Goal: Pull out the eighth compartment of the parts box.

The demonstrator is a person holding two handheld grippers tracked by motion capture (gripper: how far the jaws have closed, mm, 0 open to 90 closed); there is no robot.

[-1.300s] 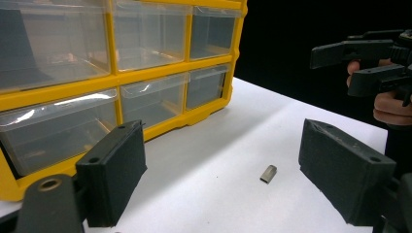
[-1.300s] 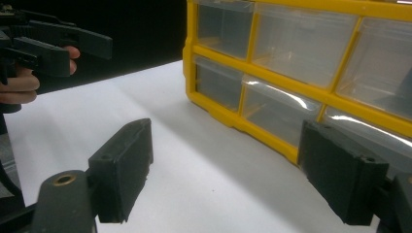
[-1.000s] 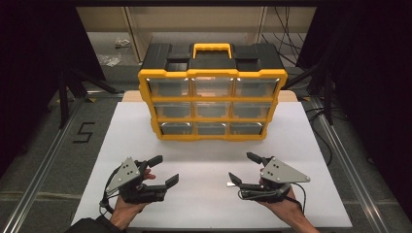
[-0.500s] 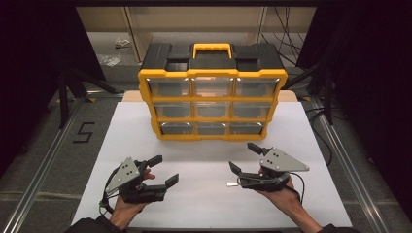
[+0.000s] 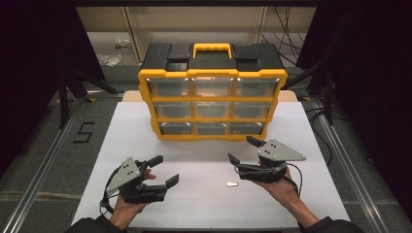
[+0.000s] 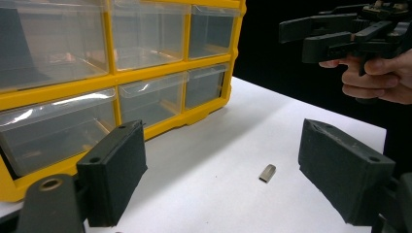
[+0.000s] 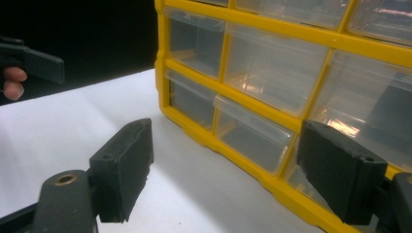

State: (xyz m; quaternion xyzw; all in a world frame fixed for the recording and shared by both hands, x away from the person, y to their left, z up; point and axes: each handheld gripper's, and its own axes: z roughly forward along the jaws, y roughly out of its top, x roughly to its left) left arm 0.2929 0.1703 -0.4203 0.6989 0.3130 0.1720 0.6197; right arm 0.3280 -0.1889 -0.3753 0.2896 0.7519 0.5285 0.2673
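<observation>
In the high view, a yellow-and-black drawer organizer (image 5: 212, 92) with a yellow carry handle is standing upright at the far middle of the white table (image 5: 121, 141), its three rows of clear drawers facing the person. The left gripper (image 5: 163, 171) is hovering over the near left part of the table, its jaws spread wide with nothing between them. The right gripper (image 5: 244, 150) is hanging over the near right part, closer to the organizer, its jaws likewise spread and empty. A small metal piece (image 5: 233, 184) is lying flat on the table between the two grippers, just beside the right one and well apart from the organizer.

In the left gripper view, the left gripper (image 6: 221, 170) is showing both black jaws standing far apart and gripping nothing. The small metal piece (image 6: 266, 173) is resting on the table (image 6: 209, 160) ahead, nearer the jaw at the right of this picture and touching neither. The drawer organizer (image 6: 116, 63) is standing at the left, its clear drawers closed. The right gripper (image 6: 299, 36) is floating at the upper right, above the table, held by a hand (image 6: 376, 77).

In the right gripper view, the right gripper (image 7: 223, 167) is pointing at the lower drawers of the drawer organizer (image 7: 272, 82), jaws spread wide and empty. At the left edge, a jaw of the left gripper (image 7: 34, 63) is poking in with fingertips (image 7: 13, 80) behind it.
</observation>
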